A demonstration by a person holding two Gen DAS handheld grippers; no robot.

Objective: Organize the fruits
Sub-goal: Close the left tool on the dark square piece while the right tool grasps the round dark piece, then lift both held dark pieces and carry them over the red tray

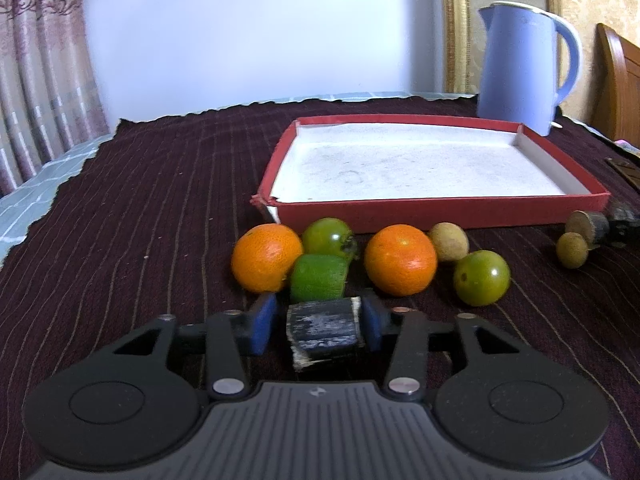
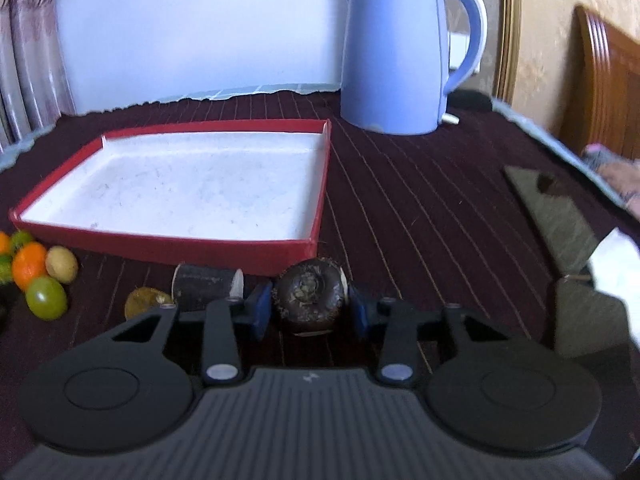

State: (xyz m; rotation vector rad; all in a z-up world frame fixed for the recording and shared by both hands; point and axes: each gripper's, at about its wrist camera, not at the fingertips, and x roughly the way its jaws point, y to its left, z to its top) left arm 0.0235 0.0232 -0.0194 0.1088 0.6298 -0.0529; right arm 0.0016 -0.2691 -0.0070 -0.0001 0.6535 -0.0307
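Observation:
In the left wrist view my left gripper (image 1: 316, 320) is open around a dark cut cane piece (image 1: 322, 330) on the cloth. There is a gap at its left pad. Just ahead lie two oranges (image 1: 266, 258) (image 1: 400, 260), a green cut piece (image 1: 318, 278), two green fruits (image 1: 328, 236) (image 1: 482, 278) and a tan longan (image 1: 448, 242). Behind them sits the red tray (image 1: 440, 212) with a white floor and nothing in it. In the right wrist view my right gripper (image 2: 310, 308) is shut on a dark round water chestnut (image 2: 308, 300) in front of the tray's near right corner (image 2: 296, 252).
A blue kettle (image 2: 392, 48) stands behind the tray at the back right. Another cane piece (image 2: 204, 286) and a small longan (image 2: 144, 302) lie left of the right gripper. A dark flat card (image 2: 560, 216) and a white object (image 2: 616, 264) lie at the right.

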